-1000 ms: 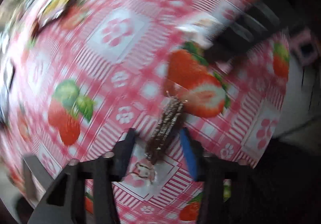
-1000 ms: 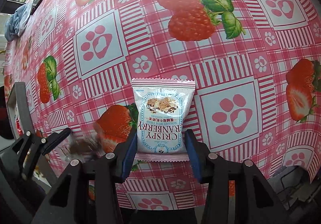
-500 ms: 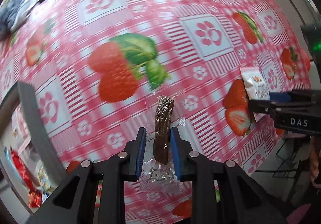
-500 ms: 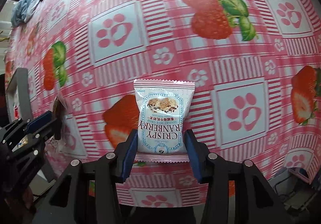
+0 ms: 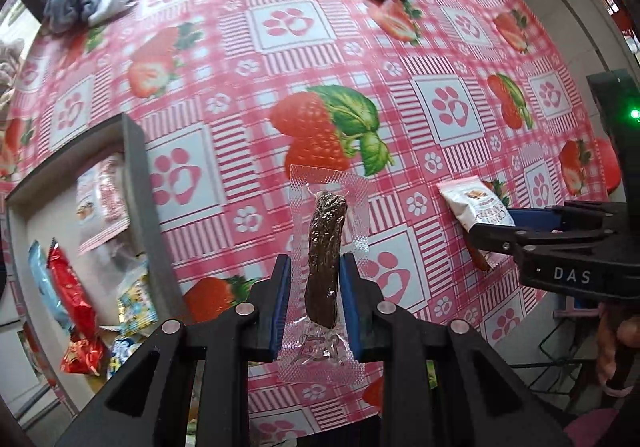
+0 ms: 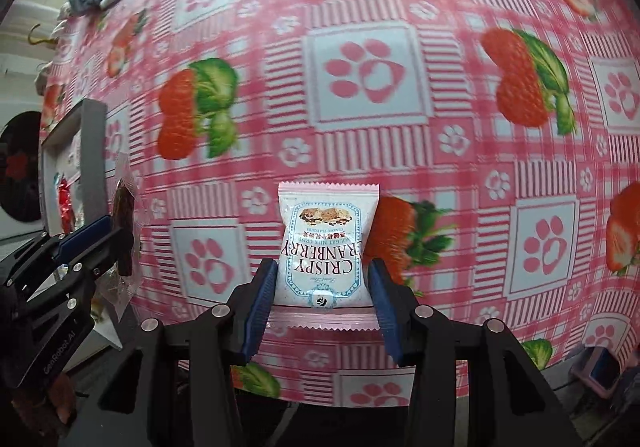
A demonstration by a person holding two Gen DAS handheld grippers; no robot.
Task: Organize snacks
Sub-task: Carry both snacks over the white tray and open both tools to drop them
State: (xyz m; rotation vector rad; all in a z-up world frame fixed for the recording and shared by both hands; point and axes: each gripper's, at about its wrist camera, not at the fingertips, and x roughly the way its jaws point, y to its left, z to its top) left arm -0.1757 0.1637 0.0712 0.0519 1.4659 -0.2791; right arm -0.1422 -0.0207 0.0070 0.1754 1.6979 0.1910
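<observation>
Left wrist view: my left gripper (image 5: pixel 314 301), now nearer the grey box (image 5: pixel 134 183), clamps a dried-meat stick (image 5: pixel 325 259) pointing forward; my right gripper (image 6: pixel 318 297) seemingly pinches the cranberry crisp packet (image 6: pixel 324 243).

Both wrist views look steeply down, close over tablecloth (image 5: pixel 360 47); each shows other gripper sideways.

left gripper (image 5: pixel 314 299) clamped on a packet, right gripper (image 6: pixel 320 297) likewise, side by side

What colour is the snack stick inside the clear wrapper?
Dark brown, sealed in a clear textured wrapper; the snack stick shows best in the left wrist view.
</observation>
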